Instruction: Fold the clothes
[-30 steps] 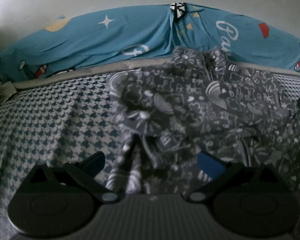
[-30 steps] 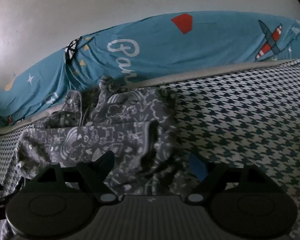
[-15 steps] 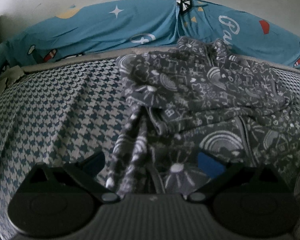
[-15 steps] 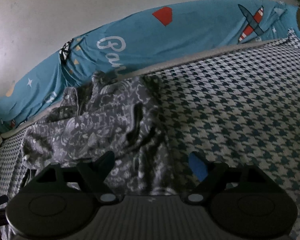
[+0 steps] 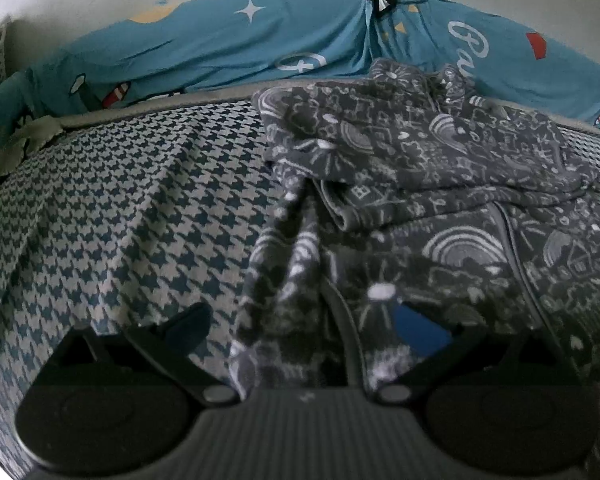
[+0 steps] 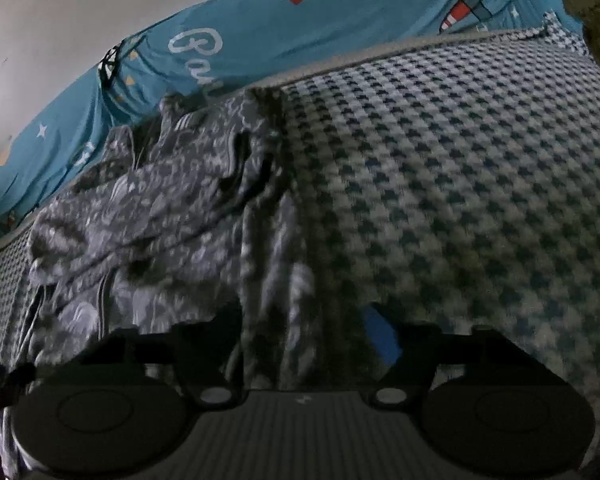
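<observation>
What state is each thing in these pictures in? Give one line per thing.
Garment: crumpled, unfolded, lying on the bed.
Left gripper: open, garment edge between its fingers.
Right gripper: open, garment edge between its fingers.
Checked sheet: spread, lightly creased.
Blue sheet: draped along the wall, wrinkled.

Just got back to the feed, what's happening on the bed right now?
A person with a gripper in each hand is working on a grey patterned garment that lies crumpled on the houndstooth cover, in front of a blue printed sheet. The left gripper and the right gripper are both open, each with a hanging strip of the garment between its fingers. Nothing is clamped or folded yet. The right view is blurred.
</observation>
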Demonstrator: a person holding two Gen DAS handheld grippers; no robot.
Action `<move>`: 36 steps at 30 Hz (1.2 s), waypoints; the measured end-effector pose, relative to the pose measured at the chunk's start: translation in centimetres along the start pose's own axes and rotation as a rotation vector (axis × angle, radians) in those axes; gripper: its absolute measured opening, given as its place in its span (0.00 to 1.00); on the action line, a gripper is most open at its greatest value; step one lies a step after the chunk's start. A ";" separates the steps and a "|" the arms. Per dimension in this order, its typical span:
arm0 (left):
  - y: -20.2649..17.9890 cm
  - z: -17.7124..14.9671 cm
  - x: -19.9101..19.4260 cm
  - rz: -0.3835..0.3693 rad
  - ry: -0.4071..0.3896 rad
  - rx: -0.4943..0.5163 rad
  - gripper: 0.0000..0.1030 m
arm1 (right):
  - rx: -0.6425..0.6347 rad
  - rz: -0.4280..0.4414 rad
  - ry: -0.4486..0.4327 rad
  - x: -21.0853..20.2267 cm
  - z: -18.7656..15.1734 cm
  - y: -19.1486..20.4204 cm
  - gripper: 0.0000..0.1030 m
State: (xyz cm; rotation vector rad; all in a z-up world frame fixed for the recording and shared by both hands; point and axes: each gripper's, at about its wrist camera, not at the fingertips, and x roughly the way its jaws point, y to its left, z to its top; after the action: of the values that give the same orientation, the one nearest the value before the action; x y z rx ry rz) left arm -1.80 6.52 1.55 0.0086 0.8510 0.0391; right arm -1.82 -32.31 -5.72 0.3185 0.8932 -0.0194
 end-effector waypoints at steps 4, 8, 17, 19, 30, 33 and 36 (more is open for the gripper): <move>-0.3 -0.8 -0.2 0.000 -0.010 0.011 1.00 | -0.041 -0.016 -0.011 -0.4 -1.5 0.6 0.39; -0.5 -1.4 -0.7 0.000 -0.024 0.020 1.00 | -0.063 -0.070 -0.042 -0.7 -2.4 0.7 0.13; -0.4 -3.0 -1.7 -0.005 -0.027 0.034 1.00 | 0.007 -0.127 -0.111 -1.7 -3.8 -0.2 0.09; -0.4 -3.3 -1.9 -0.010 -0.028 0.038 1.00 | 0.027 -0.124 -0.116 -2.0 -3.9 -0.4 0.10; -0.2 -3.8 -2.6 -0.030 -0.041 0.008 1.00 | 0.167 -0.033 -0.151 -5.3 -6.3 -1.7 0.39; -0.3 -3.8 -2.8 -0.040 -0.050 0.007 1.00 | 0.172 -0.006 -0.135 -5.8 -7.2 -1.6 0.43; -0.5 -3.8 -3.0 -0.046 -0.057 0.007 1.00 | 0.177 0.022 -0.119 -6.3 -8.2 -1.5 0.46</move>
State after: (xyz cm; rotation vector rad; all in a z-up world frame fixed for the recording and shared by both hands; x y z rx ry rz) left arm -6.62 5.92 1.30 -0.0029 0.7941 -0.0073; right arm -12.25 -32.15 -6.06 0.4876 0.7708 -0.0967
